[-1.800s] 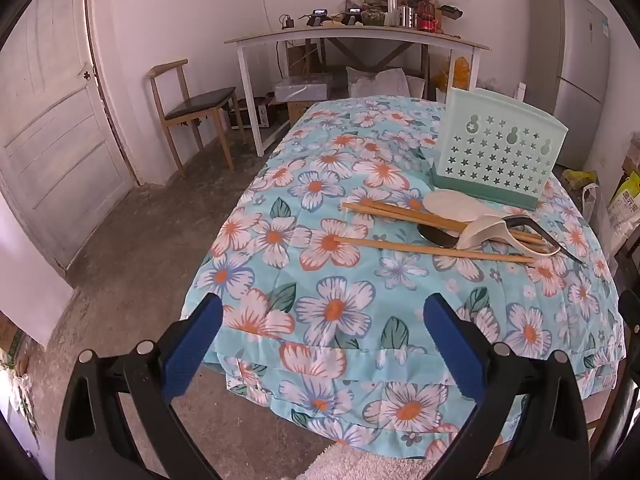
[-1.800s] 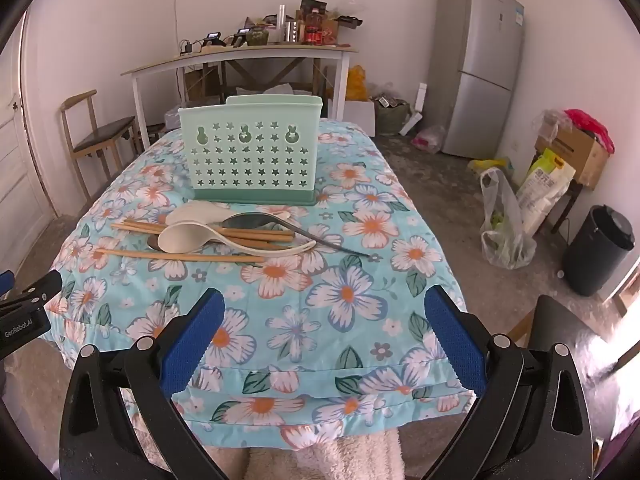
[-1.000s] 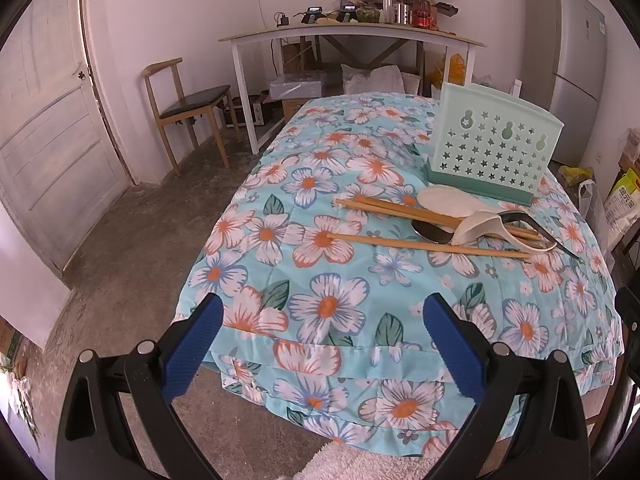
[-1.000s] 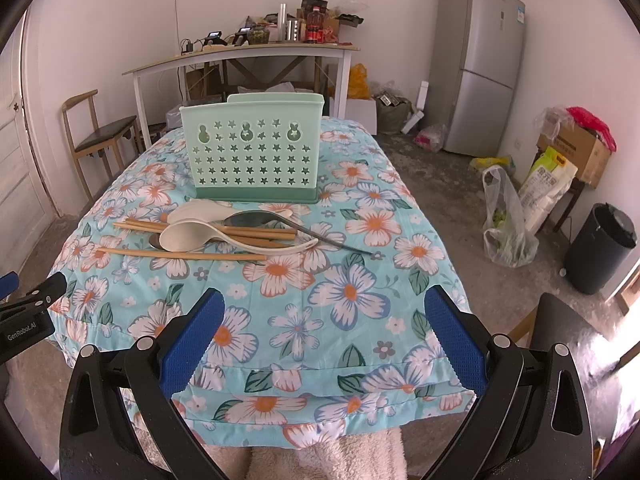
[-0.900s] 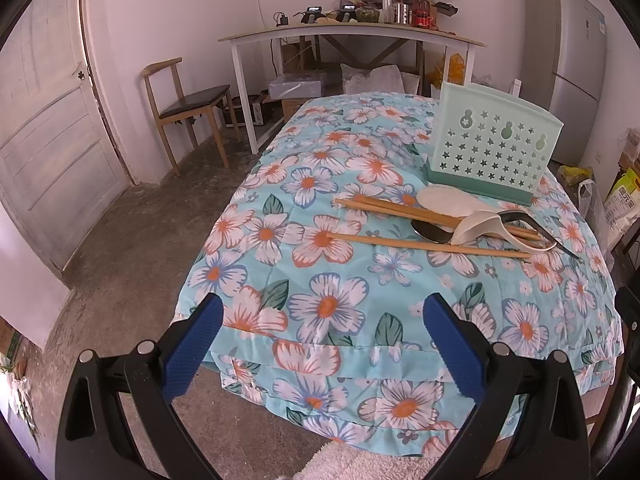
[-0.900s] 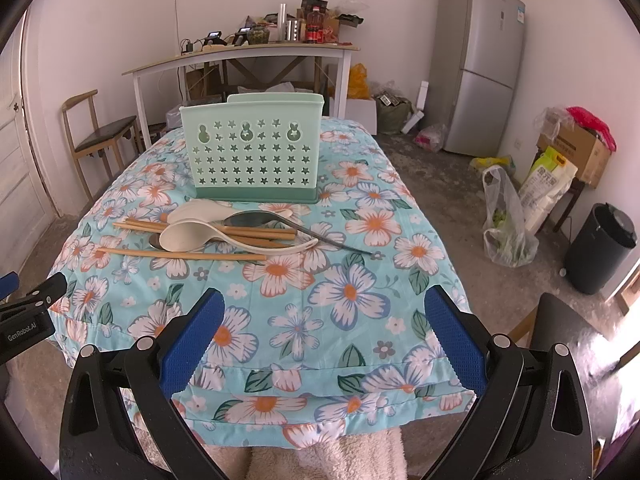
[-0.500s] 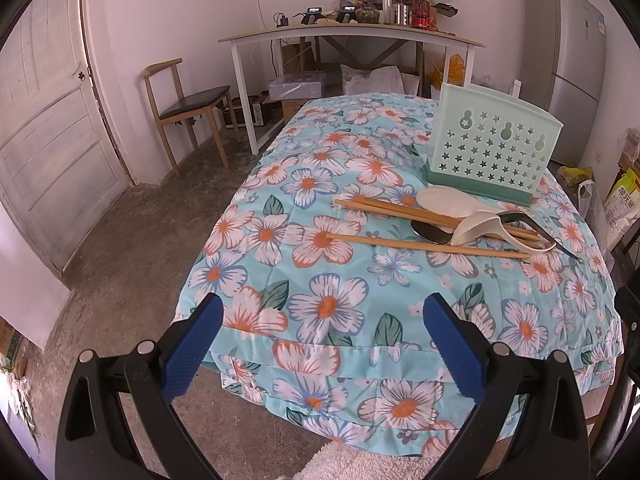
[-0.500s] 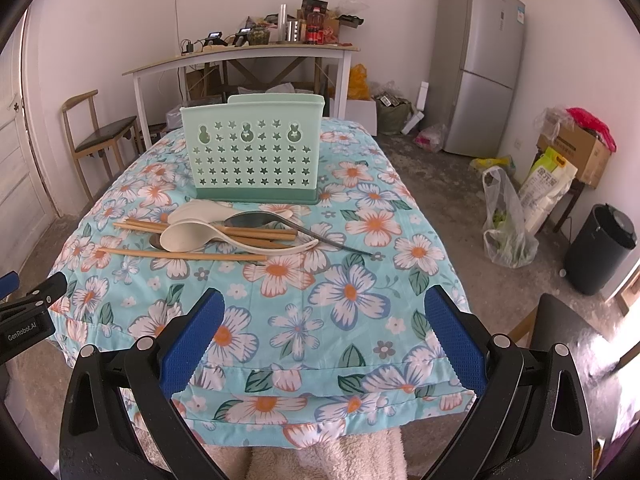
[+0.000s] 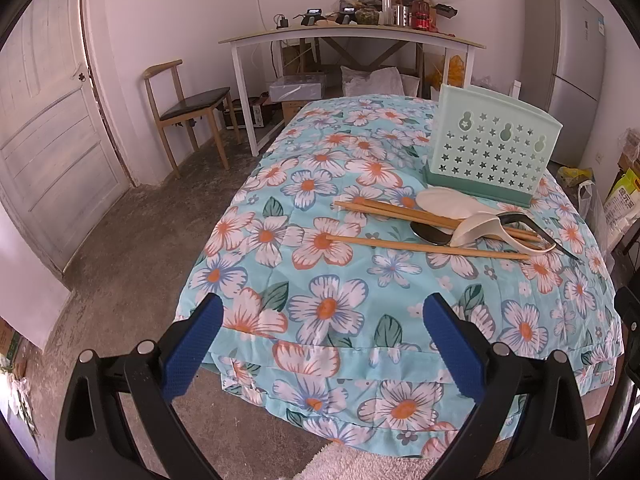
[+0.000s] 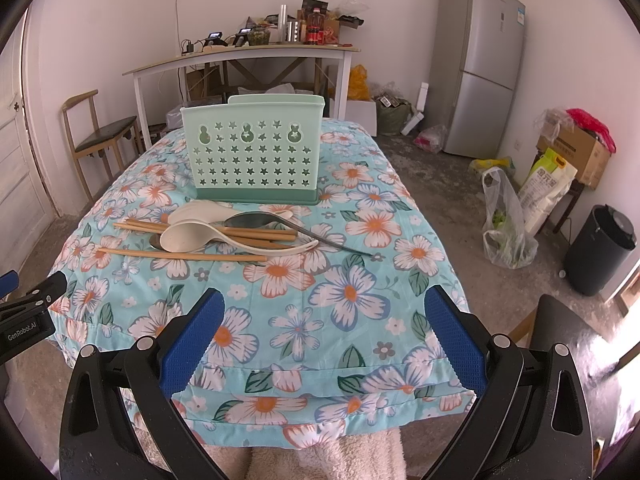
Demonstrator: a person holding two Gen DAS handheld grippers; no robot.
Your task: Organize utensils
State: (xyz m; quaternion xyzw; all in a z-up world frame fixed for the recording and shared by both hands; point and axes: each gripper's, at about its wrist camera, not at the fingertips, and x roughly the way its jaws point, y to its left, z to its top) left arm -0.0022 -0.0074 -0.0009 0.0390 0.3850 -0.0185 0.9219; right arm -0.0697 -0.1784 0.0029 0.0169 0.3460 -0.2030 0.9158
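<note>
A mint-green perforated utensil holder [image 10: 253,156] [image 9: 490,156] stands upright on the floral-covered table [image 10: 348,292]. In front of it lies a loose pile: wooden chopsticks [image 10: 180,255] [image 9: 424,245], two cream spoons [image 10: 188,237] [image 9: 476,229] and dark metal spoons [image 10: 256,220]. My right gripper [image 10: 320,328] is open above the table's near edge, well short of the pile. My left gripper [image 9: 320,336] is open at the near left corner, nothing between its fingers.
A white desk [image 10: 240,58] cluttered with bottles stands at the back wall, with a wooden chair [image 9: 188,108] to its left. A grey fridge [image 10: 476,68], bags [image 10: 508,224], a box and a black bin [image 10: 600,256] sit to the right. A door [image 9: 44,136] is at left.
Both grippers have barely shifted; the left wrist view drew back slightly early on. Nothing on the table has moved.
</note>
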